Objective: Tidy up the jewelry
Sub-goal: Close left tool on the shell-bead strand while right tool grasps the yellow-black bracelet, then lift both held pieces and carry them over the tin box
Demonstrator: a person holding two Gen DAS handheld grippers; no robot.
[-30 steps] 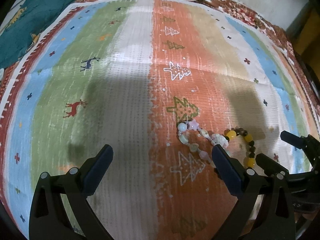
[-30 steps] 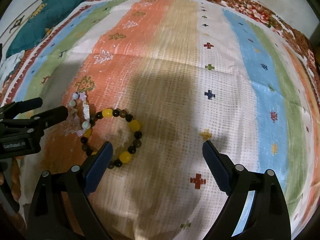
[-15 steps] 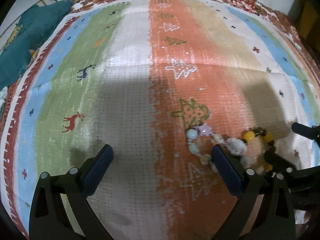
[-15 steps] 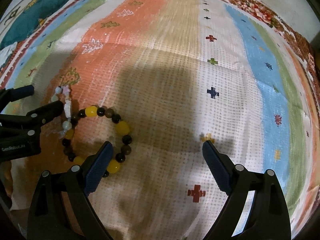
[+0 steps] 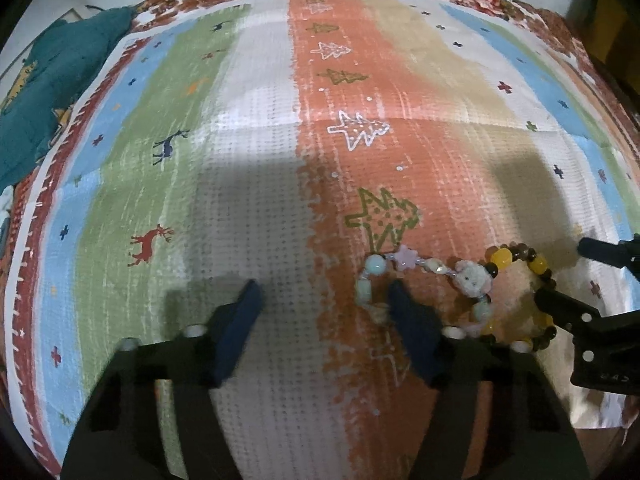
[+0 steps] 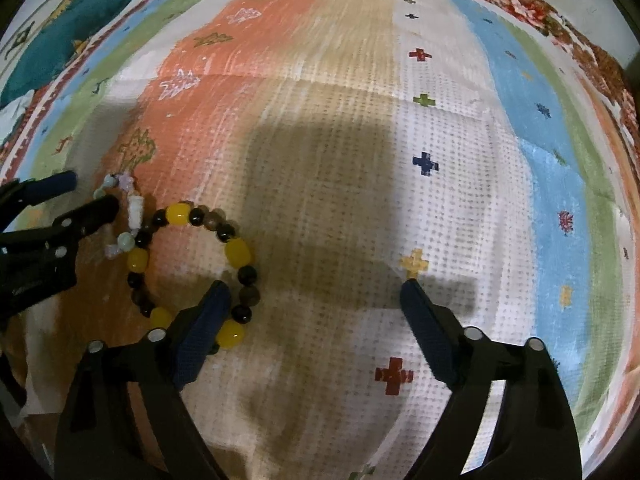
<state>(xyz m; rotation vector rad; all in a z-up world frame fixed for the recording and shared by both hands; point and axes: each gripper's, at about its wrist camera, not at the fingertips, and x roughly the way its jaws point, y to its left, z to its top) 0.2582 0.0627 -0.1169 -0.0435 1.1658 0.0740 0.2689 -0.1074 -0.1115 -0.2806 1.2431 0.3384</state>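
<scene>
On the striped patterned cloth (image 5: 248, 184), the pastel bead bracelet (image 5: 424, 284) lies at about 4 o'clock in the left wrist view, touching the yellow-and-dark bead bracelet (image 6: 192, 264), which sits at 8 o'clock in the right wrist view. The left gripper (image 5: 324, 300) stands apart, its right finger inside the pastel loop. The right gripper (image 6: 316, 300) is spread wide, its left finger over the yellow bracelet's near edge.

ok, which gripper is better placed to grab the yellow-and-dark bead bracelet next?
Right. The right gripper has open jaws, one finger already inside the yellow-and-dark bead bracelet. The left gripper sits by the pastel bead bracelet instead.
</scene>
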